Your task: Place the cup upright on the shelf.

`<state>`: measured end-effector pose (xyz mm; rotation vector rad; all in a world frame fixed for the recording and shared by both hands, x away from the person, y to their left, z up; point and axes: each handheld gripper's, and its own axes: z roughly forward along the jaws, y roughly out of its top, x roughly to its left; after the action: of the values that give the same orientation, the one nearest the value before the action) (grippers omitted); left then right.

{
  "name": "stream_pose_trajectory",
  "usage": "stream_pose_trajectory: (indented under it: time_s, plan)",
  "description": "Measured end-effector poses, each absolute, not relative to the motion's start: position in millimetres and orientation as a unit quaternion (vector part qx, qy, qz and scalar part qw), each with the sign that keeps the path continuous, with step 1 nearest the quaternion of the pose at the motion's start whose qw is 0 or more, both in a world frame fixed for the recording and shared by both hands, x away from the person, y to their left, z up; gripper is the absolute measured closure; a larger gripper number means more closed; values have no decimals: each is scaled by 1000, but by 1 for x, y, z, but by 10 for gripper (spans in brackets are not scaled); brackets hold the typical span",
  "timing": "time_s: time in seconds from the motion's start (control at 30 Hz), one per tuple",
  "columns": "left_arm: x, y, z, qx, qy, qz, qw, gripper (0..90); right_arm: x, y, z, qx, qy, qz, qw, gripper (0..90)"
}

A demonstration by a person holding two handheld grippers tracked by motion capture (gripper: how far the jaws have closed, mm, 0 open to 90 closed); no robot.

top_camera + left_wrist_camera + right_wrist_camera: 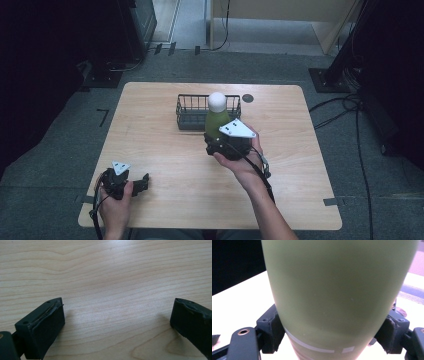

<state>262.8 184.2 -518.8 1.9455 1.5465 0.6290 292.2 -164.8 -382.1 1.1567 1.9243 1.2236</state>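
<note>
The green bottle (216, 122) with its round white cap (217, 101) sits clamped between the jaws of the right gripper (220, 142), the pads pressing its lower body from both sides, as the right gripper view shows close up (342, 290). It is held upright, just in front of the wire basket (186, 111) that stands beyond the jaws toward the far edge of the table (165, 165). This looks like the carrying step, with the bottle likely bound for the basket. The next move would call for lifting it over the near rim, lowering it inside, then releasing. What shows of the basket seems empty. The left gripper (131, 184) rests low over bare wood, jaws spread wide with nothing between them.
</note>
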Motion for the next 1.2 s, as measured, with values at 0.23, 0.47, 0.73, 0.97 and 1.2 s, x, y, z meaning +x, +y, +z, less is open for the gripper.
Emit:
stream_pose_trajectory:
  time_s: [0.23, 0.47, 0.73, 0.97, 1.2]
  plan:
    - [263, 184, -519, 728, 578, 235, 284, 0, 306, -173, -375, 442, 715, 450, 300, 208]
    - [263, 184, -519, 728, 578, 235, 284, 0, 318, -180, -365, 447, 709, 447, 312, 208]
    - [263, 184, -519, 728, 578, 235, 285, 0, 335, -186, -357, 454, 704, 440, 324, 208]
    - [263, 184, -519, 727, 578, 235, 285, 0, 348, -189, -351, 460, 698, 442, 324, 208]
    - [263, 184, -519, 728, 578, 235, 284, 0, 361, -190, -341, 463, 691, 447, 331, 208]
